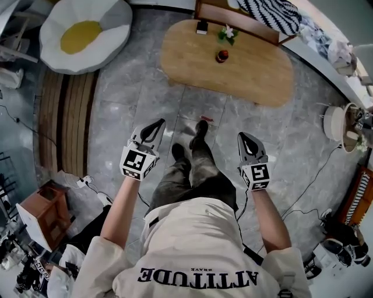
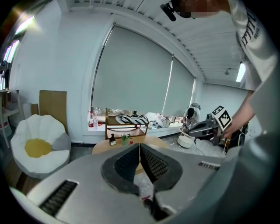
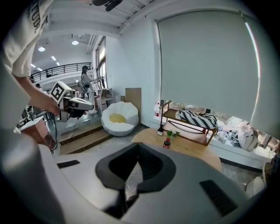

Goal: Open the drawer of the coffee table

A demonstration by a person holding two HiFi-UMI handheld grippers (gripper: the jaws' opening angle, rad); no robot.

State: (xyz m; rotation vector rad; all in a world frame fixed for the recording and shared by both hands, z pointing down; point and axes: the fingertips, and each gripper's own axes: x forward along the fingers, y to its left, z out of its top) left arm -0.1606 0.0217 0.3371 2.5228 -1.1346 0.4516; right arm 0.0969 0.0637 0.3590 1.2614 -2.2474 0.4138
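Note:
The oval wooden coffee table [image 1: 233, 64] stands ahead of me on the grey tile floor, also in the left gripper view [image 2: 103, 146] and the right gripper view [image 3: 192, 148]. A small dark bottle [image 1: 201, 26], a little green plant [image 1: 228, 34] and a red-capped bottle [image 1: 222, 56] sit on its top. No drawer shows in any view. My left gripper [image 1: 161, 122] is shut and empty, held above the floor well short of the table. My right gripper [image 1: 241, 135] is likewise shut and empty, level with my feet.
A white egg-shaped beanbag [image 1: 84, 32] lies at the far left beside wooden steps [image 1: 64, 119]. A wooden shelf with a striped cushion [image 1: 271, 14] stands behind the table. Cables [image 1: 317, 174] trail over the floor at right, near a white fan [image 1: 333, 123]. A small wooden cabinet [image 1: 46, 212] stands at left.

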